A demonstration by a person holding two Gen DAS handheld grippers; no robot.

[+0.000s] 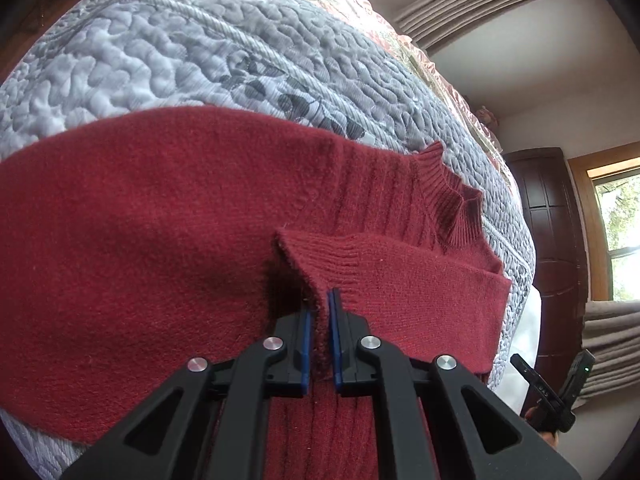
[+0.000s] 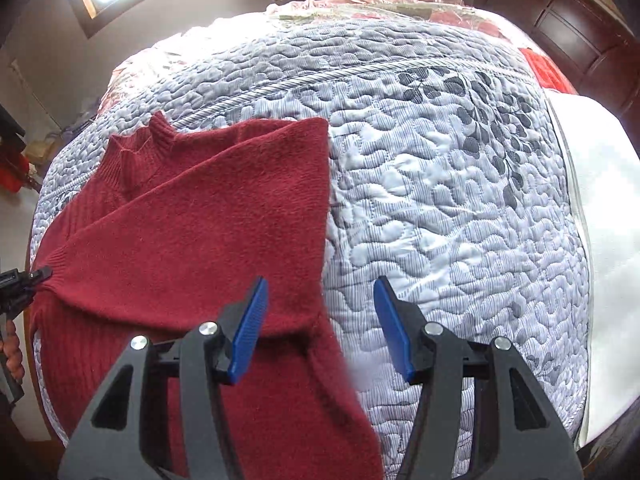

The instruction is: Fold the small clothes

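Left tongs (image 1: 319,320) pinch the cuff (image 1: 320,256) of a red sweater (image 1: 140,220) lying on a quilt (image 1: 160,52); right tongs (image 2: 320,328) hang spread at its 3 o'clock edge. One sleeve seems folded across the body; folding looks about half done.

Black tool (image 2: 320,328), blue pads (image 2: 250,326)

text: none legible | labels: none | numbers: none
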